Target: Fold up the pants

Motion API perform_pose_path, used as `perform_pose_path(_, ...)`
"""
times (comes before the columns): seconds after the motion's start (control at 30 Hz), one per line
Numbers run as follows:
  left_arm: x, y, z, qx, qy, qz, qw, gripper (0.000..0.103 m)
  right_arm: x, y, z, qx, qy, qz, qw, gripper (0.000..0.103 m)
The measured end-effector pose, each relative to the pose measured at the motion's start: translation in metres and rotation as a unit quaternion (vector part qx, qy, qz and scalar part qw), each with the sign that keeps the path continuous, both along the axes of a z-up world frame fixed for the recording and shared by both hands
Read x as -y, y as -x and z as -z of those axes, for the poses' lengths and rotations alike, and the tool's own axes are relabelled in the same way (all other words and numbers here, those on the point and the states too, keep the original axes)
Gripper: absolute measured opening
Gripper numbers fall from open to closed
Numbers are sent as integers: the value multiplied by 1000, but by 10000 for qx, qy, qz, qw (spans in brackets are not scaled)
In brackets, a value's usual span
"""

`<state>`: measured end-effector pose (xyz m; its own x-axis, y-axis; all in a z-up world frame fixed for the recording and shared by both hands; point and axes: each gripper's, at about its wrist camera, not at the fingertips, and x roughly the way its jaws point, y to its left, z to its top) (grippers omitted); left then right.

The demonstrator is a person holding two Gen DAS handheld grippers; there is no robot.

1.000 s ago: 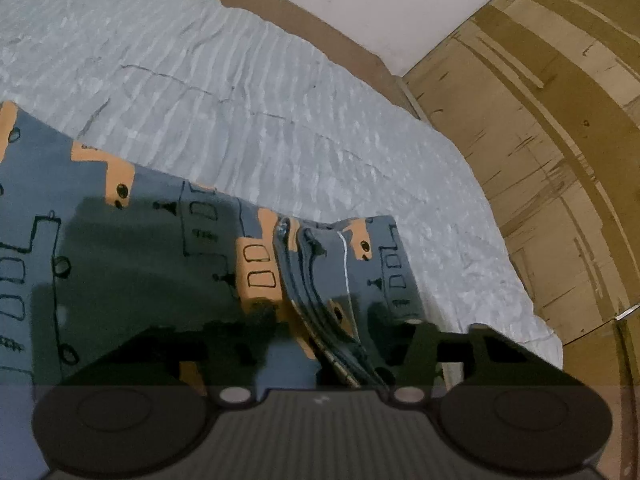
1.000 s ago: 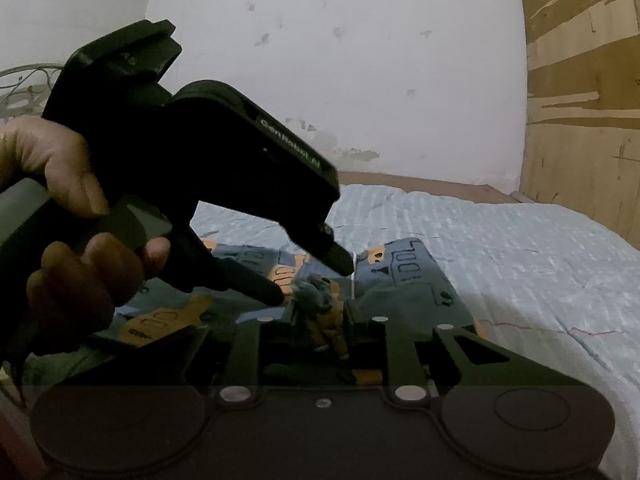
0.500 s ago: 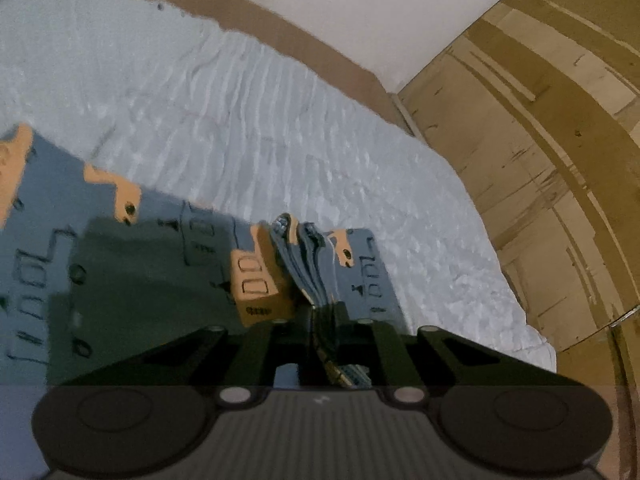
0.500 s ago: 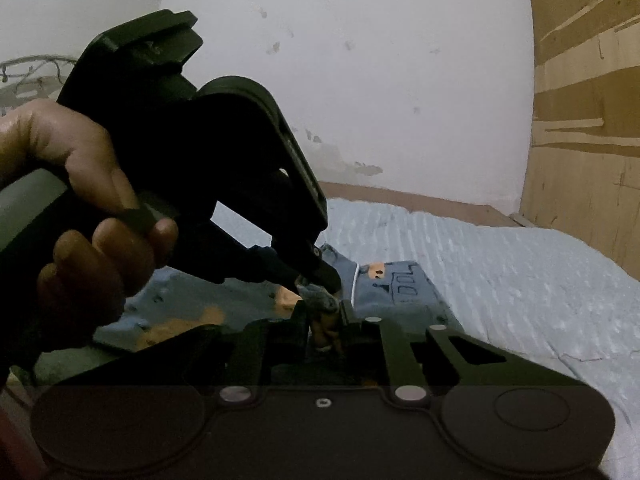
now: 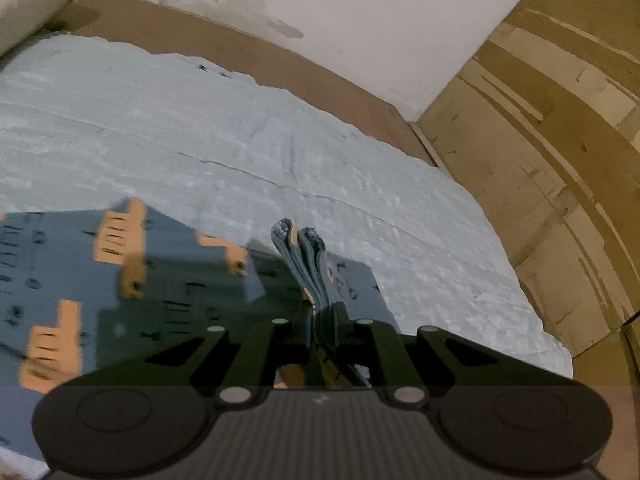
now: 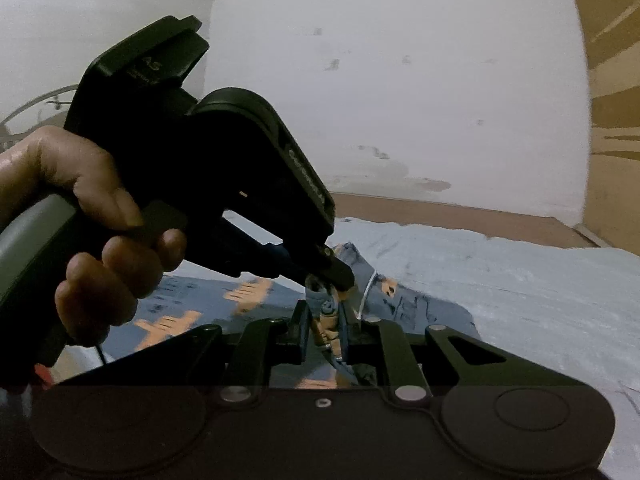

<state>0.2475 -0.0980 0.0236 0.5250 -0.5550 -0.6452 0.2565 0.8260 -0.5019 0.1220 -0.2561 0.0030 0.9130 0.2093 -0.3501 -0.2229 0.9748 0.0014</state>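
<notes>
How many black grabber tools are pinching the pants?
2. The left gripper pinches the bunched edge of the pants from above; the right gripper clamps the same bunch just below it. None seem hidden.

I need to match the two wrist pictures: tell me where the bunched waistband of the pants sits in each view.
Left wrist: bunched waistband low centre, pinched in the left gripper.
Right wrist: same bunch low centre, in the right gripper, the left one clamped just above.
Shared landmark: pale blue bedsheet.
</notes>
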Motion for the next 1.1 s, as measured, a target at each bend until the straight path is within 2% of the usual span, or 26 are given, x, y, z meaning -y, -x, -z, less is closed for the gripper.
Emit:
perform_pose_path(0.23,-52,3,0,-16,-175,-279,9995,9,-37,-11,-2,-114,-18,-465,9989,15)
perform_pose_path(0.43,-94,3,19,-246,-127,-567,9980,9,-72,-22,7,-296,145,-827,9960,15)
perform_pose_path(0.7,-112,1,50,-444,-48,-607,9972,9,-89,-44,23,-628,390,-929,9929,15)
perform_pose_path(0.77,-116,4,54,-478,8,-594,9971,10,-85,-39,28,-672,416,-939,9924,17)
perform_pose_path(0.83,-118,5,58,-521,34,-588,9969,13,-89,-41,31,-703,424,-936,9922,23)
perform_pose_path(0.9,-121,6,59,-534,48,-607,9967,19,-88,-42,32,-725,420,-942,9920,34)
perform_pose_path(0.97,-124,4,61,-540,28,-642,9965,23,-80,-41,32,-710,382,-880,9928,55)
perform_pose_path(1.0,-126,4,60,-545,44,-649,9964,26,-76,-40,31,-686,342,-844,9935,60)
perform_pose_path(1.07,-126,4,58,-524,0,-674,9964,33,-66,-36,29,-592,249,-815,9946,76)
perform_pose_path(1.1,-126,5,57,-476,-53,-690,9965,39,-62,-34,27,-541,230,-807,9950,80)
